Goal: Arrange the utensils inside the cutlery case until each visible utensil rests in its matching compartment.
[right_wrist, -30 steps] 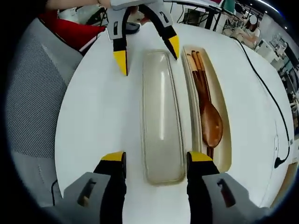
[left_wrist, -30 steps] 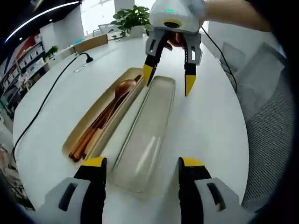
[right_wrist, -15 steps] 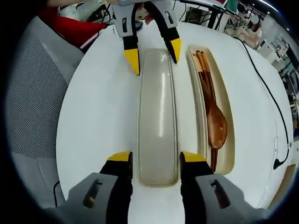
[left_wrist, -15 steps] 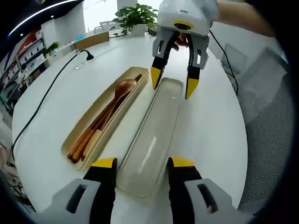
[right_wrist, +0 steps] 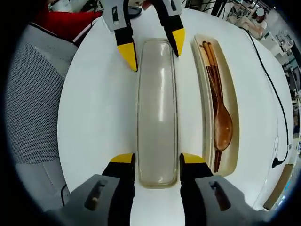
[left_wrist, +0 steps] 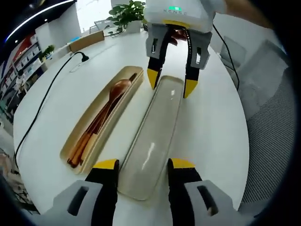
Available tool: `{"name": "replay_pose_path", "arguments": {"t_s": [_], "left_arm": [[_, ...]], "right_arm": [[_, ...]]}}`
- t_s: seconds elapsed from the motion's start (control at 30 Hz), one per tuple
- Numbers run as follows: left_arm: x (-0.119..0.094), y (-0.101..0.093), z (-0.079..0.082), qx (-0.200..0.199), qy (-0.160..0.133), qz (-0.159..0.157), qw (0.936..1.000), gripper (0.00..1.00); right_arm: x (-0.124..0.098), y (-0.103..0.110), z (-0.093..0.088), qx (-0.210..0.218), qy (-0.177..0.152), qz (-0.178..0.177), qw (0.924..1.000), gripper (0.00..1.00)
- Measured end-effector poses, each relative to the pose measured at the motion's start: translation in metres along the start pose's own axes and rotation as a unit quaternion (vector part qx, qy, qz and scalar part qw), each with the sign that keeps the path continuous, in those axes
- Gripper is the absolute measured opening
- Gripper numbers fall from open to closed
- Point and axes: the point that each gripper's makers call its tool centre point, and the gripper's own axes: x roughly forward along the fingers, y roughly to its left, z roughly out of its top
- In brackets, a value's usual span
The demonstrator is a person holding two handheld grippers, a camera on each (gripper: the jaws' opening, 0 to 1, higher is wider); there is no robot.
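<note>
The long beige cutlery case base (left_wrist: 101,117) lies open on the round white bench (left_wrist: 211,127), and inside it the brown wooden spoon (right_wrist: 222,123) and the pair of brown wooden chopsticks (right_wrist: 210,70) rest lengthwise side by side — so the sorting part of the job looks done, though I cannot tell whether a divider separates them. Just beside the base, parallel to it and towards the bench's middle, sits the translucent oblong lid (right_wrist: 157,108), flat on the bench and not yet on the case. The left tool (left_wrist: 141,164) brackets one end of this lid with its yellow-tipped jaws spread to either side of it, and the right tool (right_wrist: 157,159) does the same at the opposite end; whether either one actually presses the lid's edges cannot be told. What appears to remain — judging from the layout — is lifting the lid and closing it over the base.
</note>
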Motion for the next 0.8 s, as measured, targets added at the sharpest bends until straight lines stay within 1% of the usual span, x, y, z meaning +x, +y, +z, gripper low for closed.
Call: {"name": "replay_pose_path", "arguments": {"t_s": [0.07,0.3,0.4,0.57,0.7,0.8], "left_arm": [[0.0005,-0.0004,0.0003,0.001,0.005,0.0,1.0,0.42],[0.0015,-0.0019,0.0003,-0.003,0.024,0.0,0.9997,0.42],[0.0015,-0.0024,-0.0004,-0.004,0.03,0.0,0.9995,0.42],[0.0008,-0.002,-0.0025,-0.019,0.017,0.0,0.9997,0.43],[0.001,-0.0024,-0.0022,-0.031,0.007,0.001,0.9995,0.45],[0.0012,-0.003,-0.0015,-0.039,0.002,0.001,0.9992,0.47]], "right_arm": [[0.0,0.0002,0.0005,0.002,0.004,0.0,1.0,0.36],[0.0016,-0.0004,0.0014,-0.001,0.038,-0.001,0.9993,0.36],[0.0012,-0.0002,0.0003,-0.002,0.044,-0.001,0.999,0.35],[0.0004,-0.0006,-0.0001,-0.005,0.036,0.001,0.9994,0.35],[0.0005,-0.0006,-0.0003,0.002,0.027,-0.001,0.9996,0.35],[0.0006,0.0003,0.0,0.004,0.029,-0.003,0.9996,0.34]]}}
